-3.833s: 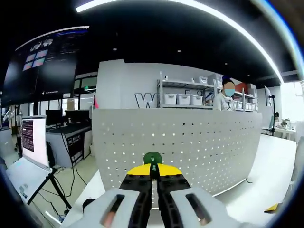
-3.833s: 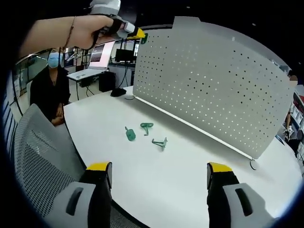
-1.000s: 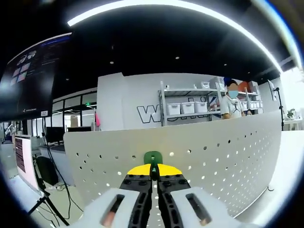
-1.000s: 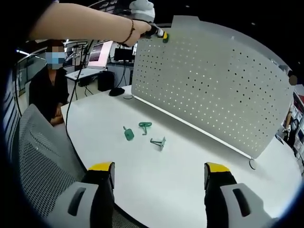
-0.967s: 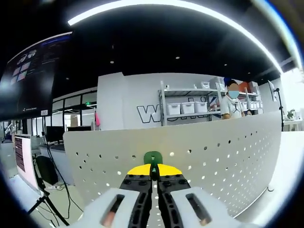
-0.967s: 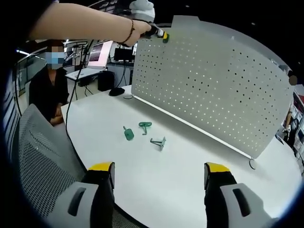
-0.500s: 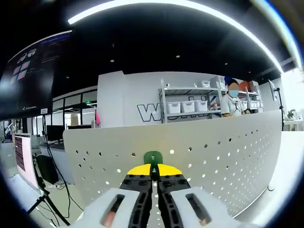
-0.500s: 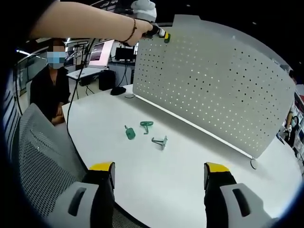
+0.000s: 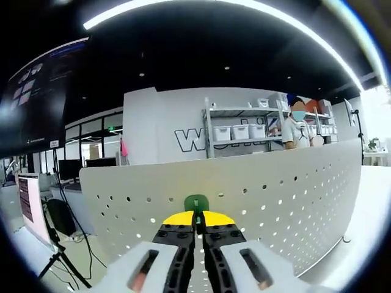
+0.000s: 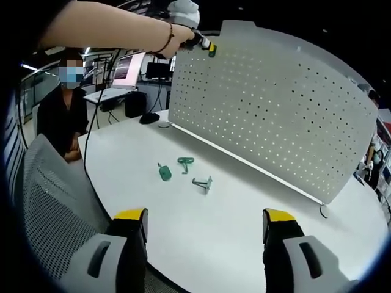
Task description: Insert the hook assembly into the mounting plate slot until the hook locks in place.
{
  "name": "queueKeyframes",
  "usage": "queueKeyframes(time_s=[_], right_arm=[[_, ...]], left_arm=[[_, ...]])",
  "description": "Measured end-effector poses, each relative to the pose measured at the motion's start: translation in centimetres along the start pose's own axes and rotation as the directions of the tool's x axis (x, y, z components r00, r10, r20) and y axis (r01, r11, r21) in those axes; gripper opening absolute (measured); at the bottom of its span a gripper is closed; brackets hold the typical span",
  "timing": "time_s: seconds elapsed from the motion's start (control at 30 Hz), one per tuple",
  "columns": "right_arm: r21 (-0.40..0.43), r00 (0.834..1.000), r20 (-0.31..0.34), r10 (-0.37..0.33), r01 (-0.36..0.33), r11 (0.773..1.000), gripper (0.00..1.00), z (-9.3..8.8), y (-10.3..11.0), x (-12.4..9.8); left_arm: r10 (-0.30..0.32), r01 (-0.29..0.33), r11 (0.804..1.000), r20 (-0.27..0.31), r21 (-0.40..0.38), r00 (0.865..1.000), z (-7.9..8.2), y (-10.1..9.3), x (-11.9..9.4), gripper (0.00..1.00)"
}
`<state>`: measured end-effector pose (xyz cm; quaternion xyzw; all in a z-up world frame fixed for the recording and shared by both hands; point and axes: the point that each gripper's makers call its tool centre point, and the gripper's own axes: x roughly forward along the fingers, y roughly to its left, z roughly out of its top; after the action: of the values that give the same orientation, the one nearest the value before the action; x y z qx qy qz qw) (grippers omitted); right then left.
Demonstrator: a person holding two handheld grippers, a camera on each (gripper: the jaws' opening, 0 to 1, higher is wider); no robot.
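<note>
Holding a green hook (image 9: 196, 202) between clenched jaws, the L tool (image 9: 196, 221) sits at the top-left corner of the board (image 10: 269, 110), tip just short of or at the perforated face; contact can't be confirmed. In the right gripper view the L tool (image 10: 208, 48) is up high, w/ a hand (image 10: 174, 27) on it, near the board's upper edge.

R tool (image 10: 204, 227) is released, jaws spread wide, empty, low over the counter (image 10: 232, 213) and well apart from the board.

Three spare hooks (image 10: 185, 162) lie on the counter between R tool and board, near each other, none touching the board.

Judgement: step = seating the hook in a hole near the top row. Lock not yet evident.

Risks:
- Misalignment. Hole rows are dense; hook tang may ride on the plain face between holes and skid. Cause: approach off-axis or tilted.
- Slip in jaws. Hook is small and only its top shows above the tips; push force could rotate it. Cause: shallow grip.
- Board flex/tip. Board stands upright on the counter, unsupported by R tool; pushing near the top edge gives most leverage.
- Partial seat. Letting go before the hook drops into lock → hook falls to counter or behind the board.
</note>
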<state>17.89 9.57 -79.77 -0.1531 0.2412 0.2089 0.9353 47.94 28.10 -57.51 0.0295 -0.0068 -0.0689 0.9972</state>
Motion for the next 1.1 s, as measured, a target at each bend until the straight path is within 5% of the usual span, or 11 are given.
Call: queueKeyframes(time_s=[0.4,1.1], right_arm=[[-0.004,1.000,0.008,0.001,-0.001,1.000,0.74,0.3,0.0,-0.1],[-0.023,1.000,0.006,0.025,-0.024,0.999,0.74,0.2,0.7,0.0]], left_arm=[[-0.079,0.077,0.995,-0.040,-0.059,0.996,1.0,0.4,-1.6,0.36],[-0.208,0.174,0.972,-0.224,-0.159,0.952,-4.2,1.6,-12.3,0.62]])
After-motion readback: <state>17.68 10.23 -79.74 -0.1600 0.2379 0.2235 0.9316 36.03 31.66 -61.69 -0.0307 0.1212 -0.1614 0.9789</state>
